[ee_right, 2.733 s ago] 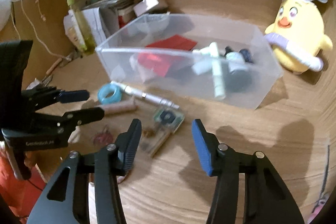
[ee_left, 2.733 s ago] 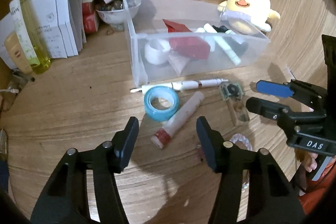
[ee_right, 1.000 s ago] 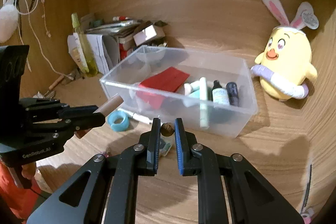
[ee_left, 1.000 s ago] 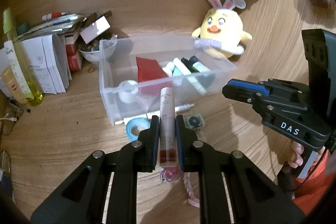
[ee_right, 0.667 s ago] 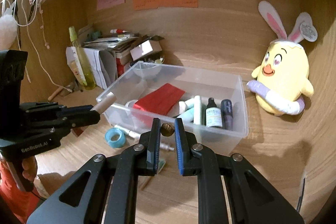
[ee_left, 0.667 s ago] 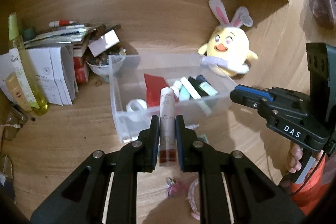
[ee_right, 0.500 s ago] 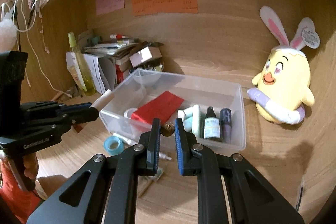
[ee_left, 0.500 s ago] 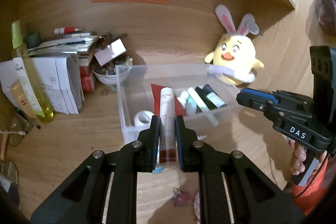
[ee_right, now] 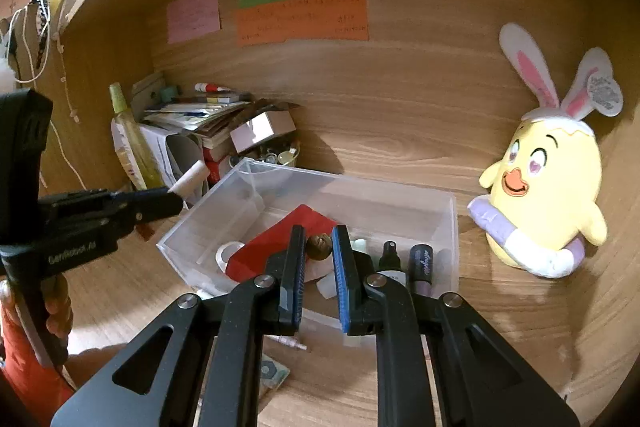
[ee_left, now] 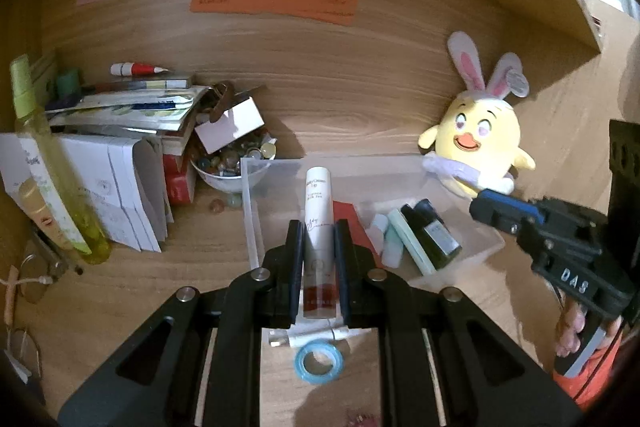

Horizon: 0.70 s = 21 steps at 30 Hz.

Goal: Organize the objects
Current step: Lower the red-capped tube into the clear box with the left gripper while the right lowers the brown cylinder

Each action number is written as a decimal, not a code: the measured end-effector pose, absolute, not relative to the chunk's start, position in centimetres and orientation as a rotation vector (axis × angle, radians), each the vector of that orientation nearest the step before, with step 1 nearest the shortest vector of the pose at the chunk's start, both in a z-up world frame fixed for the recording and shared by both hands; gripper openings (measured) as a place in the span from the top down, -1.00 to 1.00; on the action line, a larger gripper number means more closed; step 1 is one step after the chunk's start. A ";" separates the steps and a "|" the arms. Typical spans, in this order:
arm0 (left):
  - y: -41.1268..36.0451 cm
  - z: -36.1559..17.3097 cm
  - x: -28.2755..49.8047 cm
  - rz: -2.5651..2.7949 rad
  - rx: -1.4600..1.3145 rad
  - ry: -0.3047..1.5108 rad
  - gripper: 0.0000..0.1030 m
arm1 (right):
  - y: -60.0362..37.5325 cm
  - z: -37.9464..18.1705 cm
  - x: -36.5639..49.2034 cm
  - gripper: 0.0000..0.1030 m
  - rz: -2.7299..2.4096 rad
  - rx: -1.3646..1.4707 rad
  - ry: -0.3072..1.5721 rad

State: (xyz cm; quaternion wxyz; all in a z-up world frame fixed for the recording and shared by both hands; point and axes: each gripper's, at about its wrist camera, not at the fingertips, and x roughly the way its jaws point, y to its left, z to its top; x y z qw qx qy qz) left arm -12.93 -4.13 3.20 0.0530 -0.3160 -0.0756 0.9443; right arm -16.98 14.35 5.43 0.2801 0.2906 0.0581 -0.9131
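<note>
My left gripper is shut on a white tube with a red end, held upright above the near wall of the clear plastic bin. The tube's tip also shows in the right wrist view. My right gripper is shut on a small brown round object and hovers above the same bin. The bin holds a red card, small bottles and a white tape roll.
A yellow bunny plush sits right of the bin. A blue tape ring and a white pen lie in front of it. Papers, a bowl of trinkets and a yellow bottle crowd the left. A small card lies on the desk.
Both grippers closed on their objects, then rose and moved toward the bin. Over the last second both kept lifting, and the bin sits lower in both views.
</note>
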 end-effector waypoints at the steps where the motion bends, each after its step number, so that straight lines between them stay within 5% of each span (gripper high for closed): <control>1: -4.1 3.1 -13.4 2.873 -0.969 -0.226 0.72 | 14.2 5.3 -17.2 0.77 -2.447 0.785 0.159; 21: -2.9 -1.5 -17.9 2.782 -1.173 -0.200 0.72 | 12.1 0.1 -21.2 0.76 -2.375 0.967 0.202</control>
